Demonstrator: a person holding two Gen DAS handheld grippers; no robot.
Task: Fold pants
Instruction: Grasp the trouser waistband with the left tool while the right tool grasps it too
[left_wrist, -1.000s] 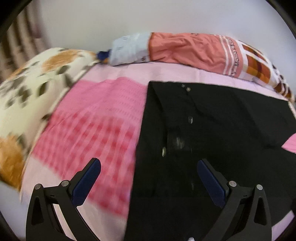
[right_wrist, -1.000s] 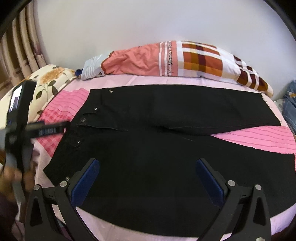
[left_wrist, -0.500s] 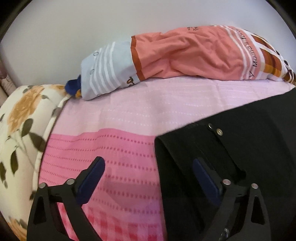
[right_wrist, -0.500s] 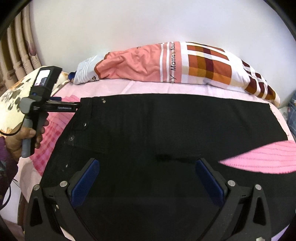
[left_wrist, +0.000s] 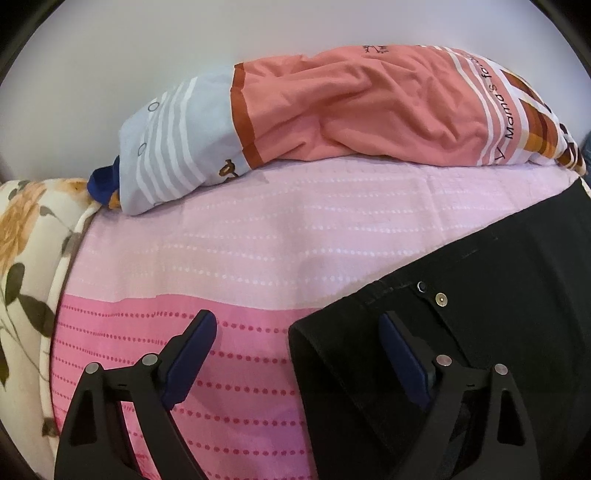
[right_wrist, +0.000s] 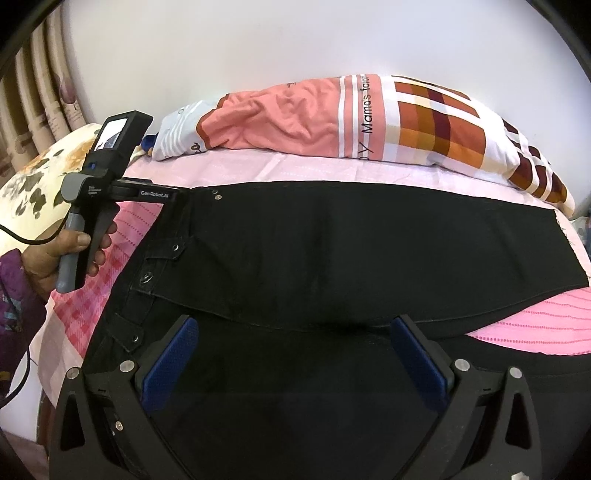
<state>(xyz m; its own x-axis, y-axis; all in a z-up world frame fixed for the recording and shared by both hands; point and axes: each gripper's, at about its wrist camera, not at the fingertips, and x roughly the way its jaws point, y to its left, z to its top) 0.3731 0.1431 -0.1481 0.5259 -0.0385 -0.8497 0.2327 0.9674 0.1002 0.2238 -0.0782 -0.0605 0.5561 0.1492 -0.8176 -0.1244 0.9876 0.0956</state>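
Black pants (right_wrist: 369, 236) lie flat on the pink bedspread (left_wrist: 258, 236), waist to the left, legs running right. In the left wrist view the far waistband corner (left_wrist: 332, 332) with two metal snaps sits between the fingers of my left gripper (left_wrist: 297, 336). Its jaws are closing, but the pads do not press on the cloth. The right wrist view shows that gripper (right_wrist: 177, 192) from the side, at the waistband's far corner, held by a hand (right_wrist: 55, 254). My right gripper (right_wrist: 295, 336) hangs open over the crotch area with nothing gripped.
A long salmon, striped and plaid bolster (right_wrist: 369, 122) lies along the white wall at the back. A floral pillow (left_wrist: 22, 236) lies at the bed's left end, with curtains (right_wrist: 40, 92) behind it. Pink bedspread (right_wrist: 535, 325) shows between the two legs at the right.
My left gripper has swung from over the waist to the far waistband corner and its jaws have narrowed slightly. My right gripper has come in closer over the pants.
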